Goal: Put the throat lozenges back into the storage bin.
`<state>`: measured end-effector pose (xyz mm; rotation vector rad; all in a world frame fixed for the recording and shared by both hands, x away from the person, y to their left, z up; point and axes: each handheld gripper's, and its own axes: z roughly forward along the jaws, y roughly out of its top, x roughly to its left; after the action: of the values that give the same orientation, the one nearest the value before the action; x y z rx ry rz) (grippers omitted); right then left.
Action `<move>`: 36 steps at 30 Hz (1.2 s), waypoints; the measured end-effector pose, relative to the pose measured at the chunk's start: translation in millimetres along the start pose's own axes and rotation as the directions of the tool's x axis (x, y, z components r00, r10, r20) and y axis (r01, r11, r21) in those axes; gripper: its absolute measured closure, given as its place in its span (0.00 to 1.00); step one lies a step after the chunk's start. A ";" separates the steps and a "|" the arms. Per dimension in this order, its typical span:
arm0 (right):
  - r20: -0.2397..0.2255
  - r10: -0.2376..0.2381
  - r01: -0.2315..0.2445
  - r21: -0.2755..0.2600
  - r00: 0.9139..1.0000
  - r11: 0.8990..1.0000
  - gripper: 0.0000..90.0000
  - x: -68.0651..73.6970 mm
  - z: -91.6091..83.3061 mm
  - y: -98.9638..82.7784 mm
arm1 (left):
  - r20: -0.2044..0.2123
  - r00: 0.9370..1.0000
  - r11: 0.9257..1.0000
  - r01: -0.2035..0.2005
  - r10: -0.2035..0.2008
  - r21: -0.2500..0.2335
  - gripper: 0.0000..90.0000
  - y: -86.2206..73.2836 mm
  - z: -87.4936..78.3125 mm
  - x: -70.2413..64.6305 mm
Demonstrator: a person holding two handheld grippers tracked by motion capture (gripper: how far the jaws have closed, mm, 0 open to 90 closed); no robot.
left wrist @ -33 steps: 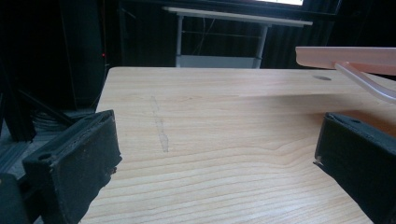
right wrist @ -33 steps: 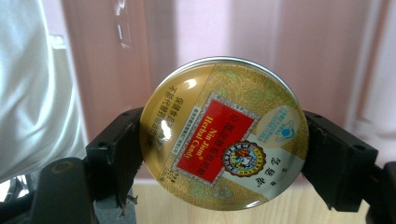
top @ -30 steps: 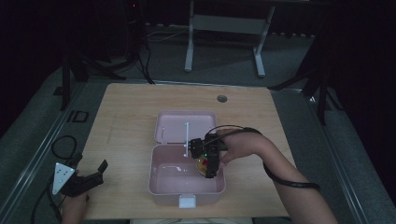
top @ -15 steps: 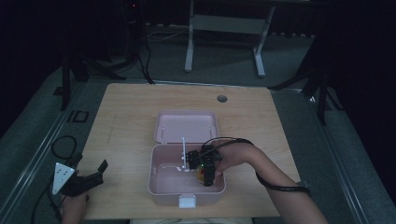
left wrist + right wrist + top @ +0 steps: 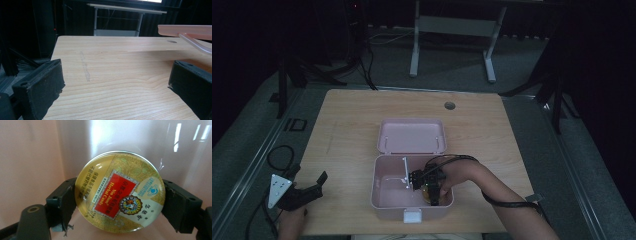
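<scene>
- Right gripper [image 5: 118, 202] clamps a candy tin [image 5: 119, 191] inside the pink box [image 5: 384, 200]; placing seems underway.
- Next: likely lower, then release.
- Left gripper [image 5: 307, 189] rests spread and empty on the table [image 5: 347, 110].

One pink box [image 5: 412, 200] with open lid [image 5: 412, 135], one round candy tin [image 5: 119, 192], two hand-held grippers: left [image 5: 307, 192], right [image 5: 119, 203].

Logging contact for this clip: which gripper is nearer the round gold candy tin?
Right. The right gripper clamps the round gold candy tin inside the pink box; the left gripper rests open, far off.
</scene>
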<state>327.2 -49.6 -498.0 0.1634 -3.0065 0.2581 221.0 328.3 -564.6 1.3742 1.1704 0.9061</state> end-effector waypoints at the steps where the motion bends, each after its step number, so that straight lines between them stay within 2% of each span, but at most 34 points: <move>1: 0.000 0.000 0.000 0.000 1.000 1.000 0.22 0.0 0.0 0.0 | 0.000 1.000 1.000 0.000 0.000 -0.001 0.00 0.0 0.0 0.0; 5: -0.003 0.039 -0.039 0.003 0.999 0.999 0.22 -2.3 0.1 1.2 | 0.000 1.000 1.000 -0.001 0.001 0.000 0.00 0.0 -0.1 0.0; 9: -0.024 0.055 -0.055 0.001 0.998 0.998 0.20 -4.0 -0.7 0.9 | 0.002 1.000 1.000 -0.001 0.001 0.000 0.00 0.0 -0.1 0.2; 14: -0.026 0.067 -0.067 -0.013 0.997 0.998 0.16 -4.1 -5.1 -0.7 | 0.002 1.000 1.000 -0.001 0.001 0.000 0.00 0.0 -0.1 0.1; 18: 0.002 0.063 -0.062 -0.056 0.998 0.996 0.16 -2.8 -17.7 -5.2 | 0.000 1.000 1.000 0.000 0.000 0.000 0.00 0.0 0.0 0.1; 22: 0.007 0.071 -0.070 -0.139 0.997 0.988 0.16 -0.2 -38.9 -14.1 | 0.000 1.000 1.000 0.001 -0.001 0.000 0.00 0.0 0.0 0.1; 24: 0.010 0.076 -0.073 -0.175 0.997 0.982 0.13 0.4 -50.4 -20.3 | 0.001 1.000 1.000 0.000 0.000 0.000 0.00 0.0 0.1 0.0; 26: 0.027 0.085 -0.077 -0.212 0.996 0.974 0.13 1.5 -61.4 -28.0 | 0.000 1.000 1.000 -0.001 0.001 0.000 0.00 0.0 0.0 -0.1; 28: 0.049 0.098 -0.082 -0.262 0.994 0.962 0.13 1.4 -71.9 -36.6 | 0.000 1.000 1.000 -0.001 0.001 0.000 0.00 0.0 0.0 -0.1; 29: 0.056 0.116 -0.095 -0.286 0.992 0.953 0.13 2.1 -76.7 -41.6 | 0.000 1.000 1.000 -0.001 0.001 0.000 0.00 0.0 0.1 -0.1; 30: 0.074 0.132 -0.100 -0.331 0.988 0.938 0.13 2.7 -84.8 -53.1 | 0.000 1.000 1.000 0.000 0.000 0.000 0.00 0.1 0.1 -0.1; 31: 0.074 0.132 -0.100 -0.331 0.988 0.938 0.13 2.7 -84.8 -53.1 | -0.001 1.000 1.000 0.001 -0.001 -0.001 0.00 0.1 0.3 -0.1; 34: 0.114 0.165 -0.107 -0.400 0.980 0.910 0.13 3.2 -93.6 -73.1 | -0.001 1.000 1.000 0.000 0.000 0.000 0.00 0.0 0.2 -0.1; 35: 0.133 0.182 -0.109 -0.426 0.974 0.898 0.13 3.7 -96.1 -82.3 | -0.001 1.000 1.000 0.000 0.000 0.000 0.00 0.0 0.2 -0.1; 36: 0.135 0.193 -0.115 -0.441 0.972 0.890 0.13 3.5 -97.2 -87.9 | -0.001 1.000 1.000 0.000 0.000 0.000 0.00 0.0 0.2 -0.2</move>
<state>344.7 -119.0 -388.2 -0.1034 -3.1587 -0.4363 221.1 328.0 -564.5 1.3736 1.1712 0.9074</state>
